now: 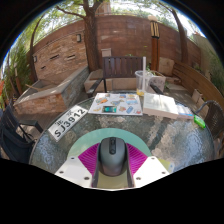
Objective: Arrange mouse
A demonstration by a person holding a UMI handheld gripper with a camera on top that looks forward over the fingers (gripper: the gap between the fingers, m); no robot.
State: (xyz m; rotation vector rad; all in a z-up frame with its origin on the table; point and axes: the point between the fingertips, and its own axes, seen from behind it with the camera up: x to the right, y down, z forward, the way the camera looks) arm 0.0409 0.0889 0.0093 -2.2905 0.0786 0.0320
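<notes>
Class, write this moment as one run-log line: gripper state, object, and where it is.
gripper: shut on mouse | mouse: dark, between the purple pads | place: over round table | ahead: papers

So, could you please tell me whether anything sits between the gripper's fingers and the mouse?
Nothing visible does: the mouse already sits between the gripper fingers, with the purple pads close against its sides.
</notes>
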